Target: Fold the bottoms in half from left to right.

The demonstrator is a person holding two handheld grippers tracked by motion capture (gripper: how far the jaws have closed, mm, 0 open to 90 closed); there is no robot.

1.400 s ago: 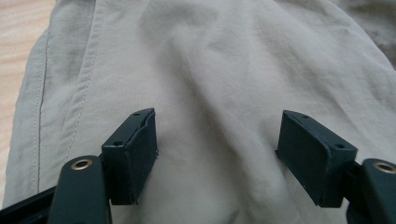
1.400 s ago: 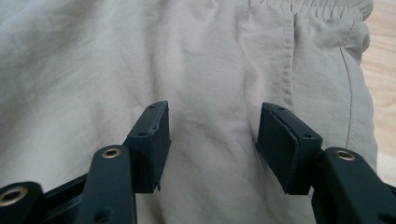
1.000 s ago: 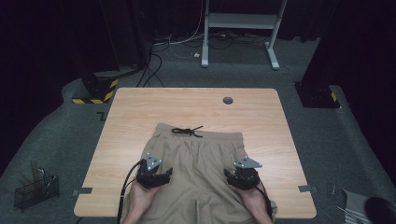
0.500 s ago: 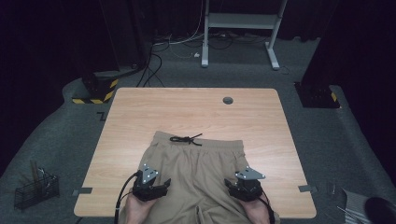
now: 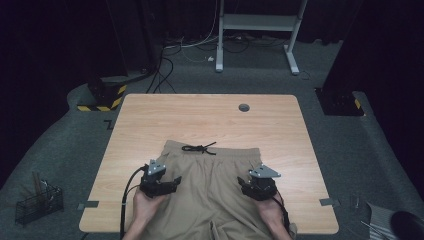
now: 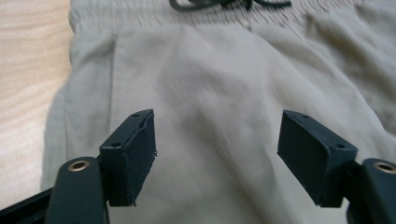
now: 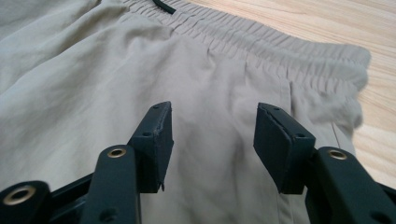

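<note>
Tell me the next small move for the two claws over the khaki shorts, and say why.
Probably lower both and close on the fabric. The left claw and right claw stand open above the khaki shorts, which lie flat on the table with the waistband away from the person. No cloth sits between the jaws of either one, so neither has a hold yet to lift or fold with.

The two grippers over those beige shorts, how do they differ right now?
The left gripper hovers over the shorts' left side, near the fabric's edge, while the right gripper hovers over the right side. In their own views, the left gripper's jaws stand wider apart than the right gripper's. Its jaws have just been opening, the right's closing. Both are open with nothing pinched, only cloth lying below.
</note>
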